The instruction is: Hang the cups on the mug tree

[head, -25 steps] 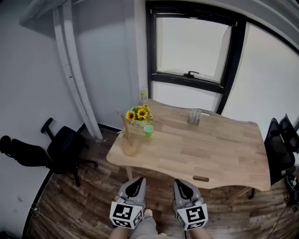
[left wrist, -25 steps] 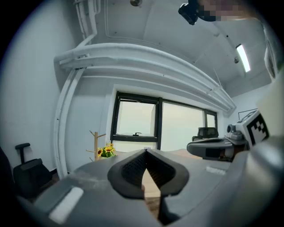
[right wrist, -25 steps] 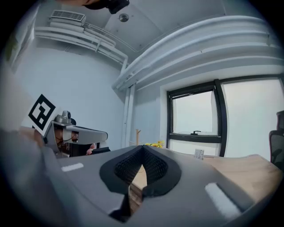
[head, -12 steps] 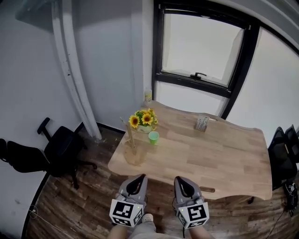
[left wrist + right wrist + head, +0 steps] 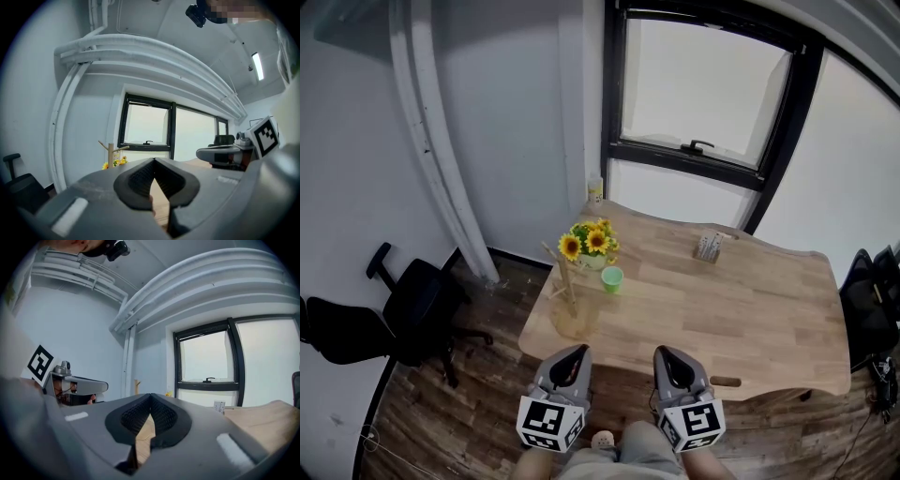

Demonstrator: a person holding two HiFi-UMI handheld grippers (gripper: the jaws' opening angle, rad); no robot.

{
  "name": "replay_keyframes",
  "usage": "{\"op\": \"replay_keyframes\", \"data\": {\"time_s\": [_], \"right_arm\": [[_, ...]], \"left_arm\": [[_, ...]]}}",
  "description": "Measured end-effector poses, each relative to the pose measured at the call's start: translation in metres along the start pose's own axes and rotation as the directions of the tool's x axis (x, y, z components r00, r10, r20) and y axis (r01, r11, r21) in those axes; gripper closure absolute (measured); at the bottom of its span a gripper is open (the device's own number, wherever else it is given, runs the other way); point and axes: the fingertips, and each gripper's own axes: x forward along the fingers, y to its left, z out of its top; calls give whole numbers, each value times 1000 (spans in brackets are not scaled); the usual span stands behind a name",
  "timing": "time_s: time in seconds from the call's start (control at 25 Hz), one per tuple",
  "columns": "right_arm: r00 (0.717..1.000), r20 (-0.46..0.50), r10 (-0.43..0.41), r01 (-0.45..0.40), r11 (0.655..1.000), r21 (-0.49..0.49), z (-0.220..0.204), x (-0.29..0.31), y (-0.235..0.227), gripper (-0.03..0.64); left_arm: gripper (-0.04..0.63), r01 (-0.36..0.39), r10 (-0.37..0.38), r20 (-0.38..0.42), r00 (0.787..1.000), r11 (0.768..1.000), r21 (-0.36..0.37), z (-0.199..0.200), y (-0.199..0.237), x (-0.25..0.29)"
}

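Note:
A wooden mug tree (image 5: 566, 287) stands bare on the left end of the wooden table (image 5: 750, 319). One green cup (image 5: 612, 278) sits on the table just right of it. Both grippers are held side by side in front of the table's near edge, well short of the cup. My left gripper (image 5: 571, 352) is shut with nothing in it, its jaws meeting at the tip (image 5: 153, 160). My right gripper (image 5: 667, 353) is likewise shut and empty (image 5: 150, 395). The mug tree (image 5: 111, 152) shows small and far in the left gripper view.
A pot of sunflowers (image 5: 591, 244) stands behind the cup. A small white holder (image 5: 707, 247) sits near the table's far edge under the window. Black office chairs stand on the floor at the left (image 5: 417, 305) and far right (image 5: 874, 309).
The head view has shifted a little, so the table sits slightly lower and nearer in the picture. Both grippers stay shut and side by side in front of the table.

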Motion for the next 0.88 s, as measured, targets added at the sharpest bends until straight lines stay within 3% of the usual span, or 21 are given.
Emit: {"op": "replay_keyframes", "data": {"time_s": [0.12, 0.52, 0.88], "right_arm": [[1000, -2, -3, 3, 1000, 19, -1, 5, -4, 609], [1000, 23, 9, -11, 995, 95, -2, 42, -18, 419], [1000, 28, -12, 8, 990, 138, 4, 94, -45, 397]], "left_arm": [[591, 8, -8, -14, 1000, 1000, -4, -5, 3, 2], [591, 48, -47, -36, 998, 999, 23, -17, 18, 16], [591, 42, -40, -38, 998, 998, 50, -11, 55, 35]]}}
